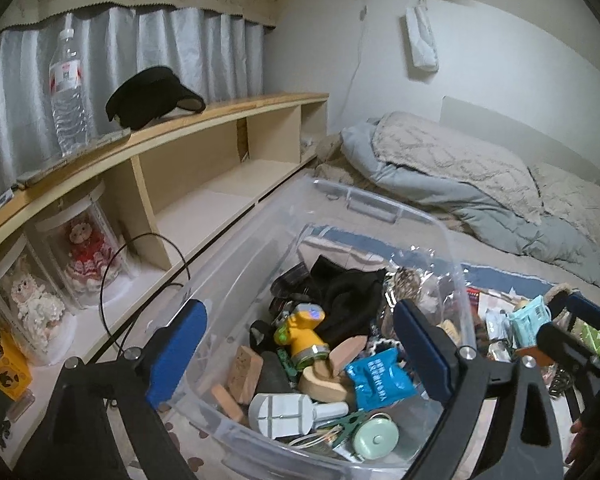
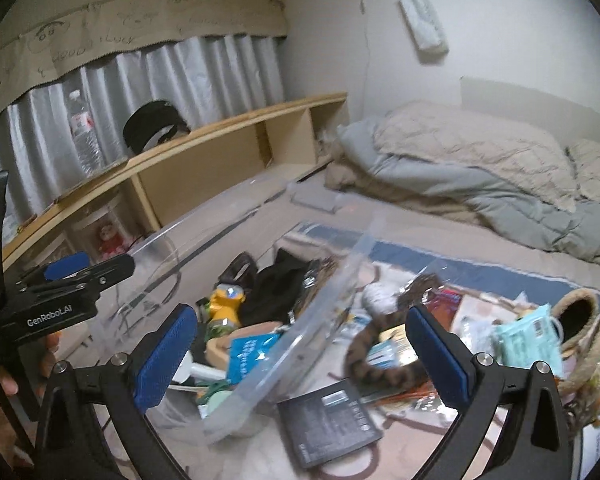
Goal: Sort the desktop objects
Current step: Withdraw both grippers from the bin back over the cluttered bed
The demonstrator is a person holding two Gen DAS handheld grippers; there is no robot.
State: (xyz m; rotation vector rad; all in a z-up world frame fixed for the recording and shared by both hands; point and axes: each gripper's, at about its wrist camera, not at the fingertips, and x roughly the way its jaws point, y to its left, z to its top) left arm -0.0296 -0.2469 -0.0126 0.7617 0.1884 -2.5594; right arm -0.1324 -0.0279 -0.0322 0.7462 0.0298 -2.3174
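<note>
A clear plastic bin holds several small items: a yellow toy, a blue packet, wooden pieces and black cloth. My left gripper is open and empty above the bin. My right gripper is open and empty over the bin's right wall. A dark flat box, a brown patterned band, a teal packet and a woven slipper lie loose beside the bin. The right gripper also shows in the left wrist view, seemingly open.
A wooden shelf unit runs along the left with a water bottle, a black visor and dolls in clear cases. A folded duvet lies at the back right on the bed.
</note>
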